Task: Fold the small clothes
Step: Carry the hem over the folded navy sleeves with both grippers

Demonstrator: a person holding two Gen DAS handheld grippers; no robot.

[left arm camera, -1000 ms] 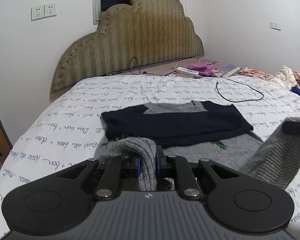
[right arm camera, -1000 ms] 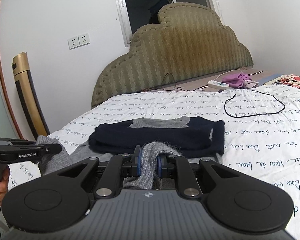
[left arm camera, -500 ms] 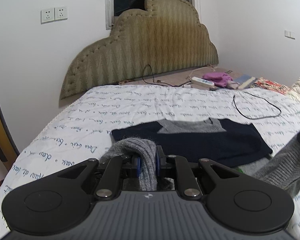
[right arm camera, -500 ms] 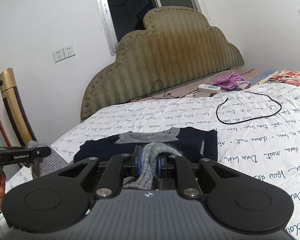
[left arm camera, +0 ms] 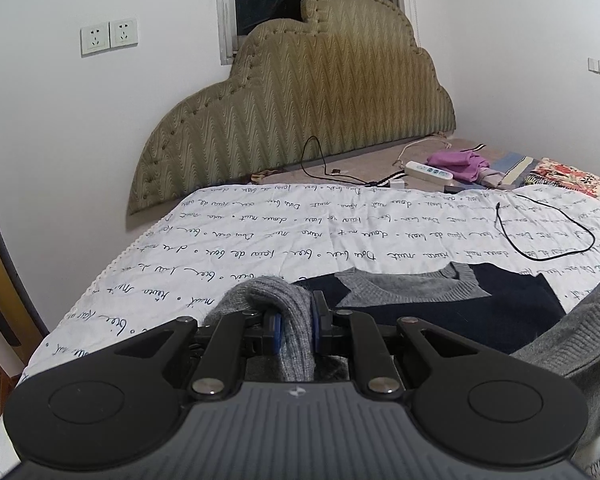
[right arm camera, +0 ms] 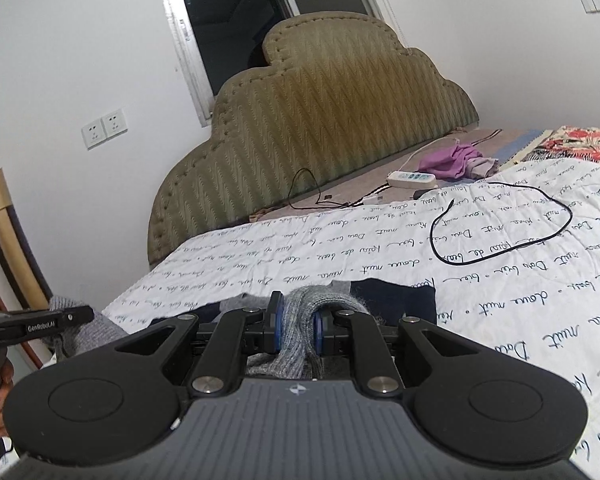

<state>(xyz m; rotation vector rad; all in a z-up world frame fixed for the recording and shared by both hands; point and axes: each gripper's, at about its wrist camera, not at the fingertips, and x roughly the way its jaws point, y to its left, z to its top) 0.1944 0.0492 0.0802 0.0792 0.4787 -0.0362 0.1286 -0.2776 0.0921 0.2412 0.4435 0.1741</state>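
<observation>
grey sweater point(left arm camera: 296, 336) between both grippers' jaws, seemingly

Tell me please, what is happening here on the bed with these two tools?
A person is folding a small knitted sweater on a bed, holding a gripper in each hand. The left gripper is shut on a bunch of the sweater's grey fabric, and the right gripper is shut on another grey part of it. Both held edges are lifted toward the navy section, which lies flat on the white printed sheet. The fold is not laid down yet.
</observation>
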